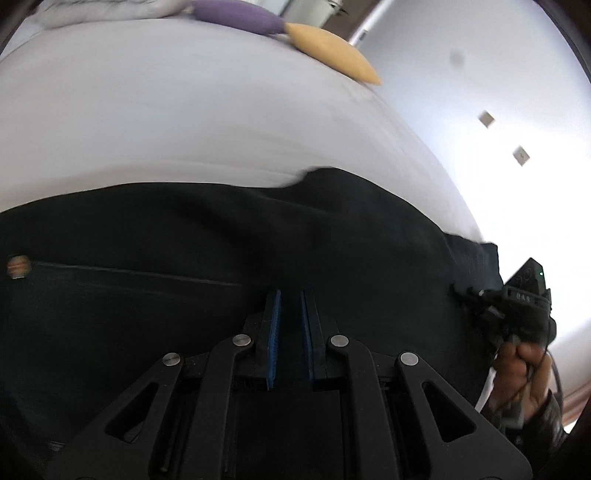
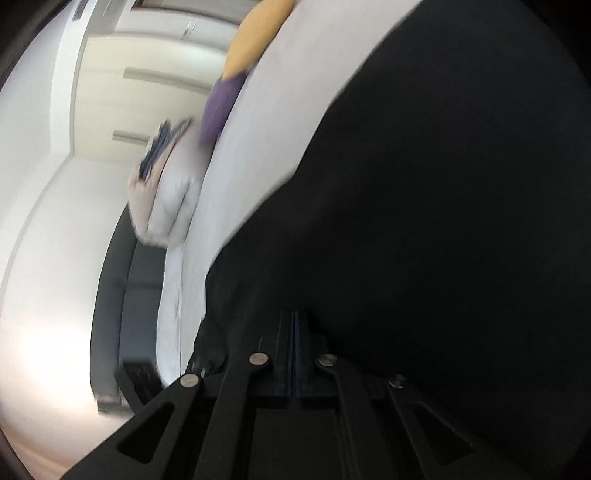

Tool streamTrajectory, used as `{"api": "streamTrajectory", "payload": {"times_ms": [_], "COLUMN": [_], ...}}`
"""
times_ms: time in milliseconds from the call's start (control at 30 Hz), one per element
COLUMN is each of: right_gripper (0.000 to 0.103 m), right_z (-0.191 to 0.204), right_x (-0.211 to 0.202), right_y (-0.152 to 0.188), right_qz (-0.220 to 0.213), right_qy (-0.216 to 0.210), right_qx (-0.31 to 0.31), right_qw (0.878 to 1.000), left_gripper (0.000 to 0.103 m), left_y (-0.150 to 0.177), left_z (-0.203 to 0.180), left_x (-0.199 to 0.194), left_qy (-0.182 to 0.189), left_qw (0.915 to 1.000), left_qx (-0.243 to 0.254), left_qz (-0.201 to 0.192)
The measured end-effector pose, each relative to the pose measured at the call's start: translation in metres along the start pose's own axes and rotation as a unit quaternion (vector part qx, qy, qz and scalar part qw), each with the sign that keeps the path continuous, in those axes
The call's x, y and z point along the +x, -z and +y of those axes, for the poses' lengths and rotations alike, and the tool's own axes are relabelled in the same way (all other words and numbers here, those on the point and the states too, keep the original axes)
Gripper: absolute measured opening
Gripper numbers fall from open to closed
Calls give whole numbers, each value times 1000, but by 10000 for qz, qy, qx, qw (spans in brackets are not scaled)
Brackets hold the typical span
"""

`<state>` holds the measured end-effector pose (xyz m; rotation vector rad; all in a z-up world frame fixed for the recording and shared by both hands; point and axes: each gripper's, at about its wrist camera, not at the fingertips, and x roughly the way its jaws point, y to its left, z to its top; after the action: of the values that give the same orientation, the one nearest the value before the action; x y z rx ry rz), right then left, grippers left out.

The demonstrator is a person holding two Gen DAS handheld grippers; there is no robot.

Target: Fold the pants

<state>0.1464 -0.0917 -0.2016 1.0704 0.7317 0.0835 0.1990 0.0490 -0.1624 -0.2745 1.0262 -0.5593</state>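
Two tools (right (image 2: 295,321) clamped) on pants (image 1: 184,240)

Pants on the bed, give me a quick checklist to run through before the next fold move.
1. Black pants lie on the white bed sheet: ok.
2. Left gripper has a gap between its blue pads, nothing seen between them: open, ok if a grasp comes next.
3. Right gripper has its pads pressed together at the pants' edge: shut; whether cloth is pinched, cannot tell.
4. Sheet beyond the pants has room for the fold: ok.
5. Purple cushion and yellow cushion sit at the far edge, apart from the pants: ok.
6. Pants free of wrinkles: cannot tell, dark and blurred.
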Motion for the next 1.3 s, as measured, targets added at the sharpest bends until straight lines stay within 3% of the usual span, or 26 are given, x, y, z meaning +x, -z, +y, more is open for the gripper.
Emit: {"api": "streamTrajectory", "payload": {"times_ms": [100,267,367,433,533,633,733,767,833,967,1133,1233,1300], "right_gripper": [0,0,0,0,0,4,44,52,59,59,59,59,59], "right_z": [-42,-83,-99,-95,-106,-134,-116,-119,-124,-121,-127,-130,-127], "right_x": [-35,-88,-115,-128,-155,-211,-240,-251,-273,-269,-244,-243,-236], "right_y": [-41,-99,-110,-111,-106,-92,-62,-57,-37,-2,11,14,11], "right_qz": [-520,-1399,-1759,-1973,-2444,-2732,-2911,-2946,-2956,-2733,-2641,-2552,-2474], "right_qy": [50,251,150,301,392,619,828,799,663,516,371,264,168], "right_qx": [364,753,950,832,1155,1400,1044,1038,1011,1021,1401,1415,1441], "right_qw": [9980,9870,9797,9763,9620,9497,9474,9466,9476,9551,9535,9561,9580], "left_gripper": [10,10,10,10,10,10,10,10,11,11,11,11,10], "left_y": [0,3,7,11,23,29,33,34,36,37,41,50,57], "left_z": [29,53,64,73,86,95,92,89,76,39,-20,-27,-29], "left_x": [-14,-37,-45,-54,-74,-88,-103,-107,-115,-107,-58,-34,-26], "left_qy": [221,11,22,-84,-180,-183,-522,-592,-693,-480,-256,-177,-214], "left_qw": [9993,9995,9988,9985,9969,9943,9912,9900,9880,9915,9980,9995,9994], "left_qx": [-293,-257,-377,-401,-552,-743,-776,-804,-774,-546,-168,-190,-192], "left_qz": [-35,-172,-296,-371,-533,-737,-934,-997,-1140,-1078,-548,-181,-216]}}
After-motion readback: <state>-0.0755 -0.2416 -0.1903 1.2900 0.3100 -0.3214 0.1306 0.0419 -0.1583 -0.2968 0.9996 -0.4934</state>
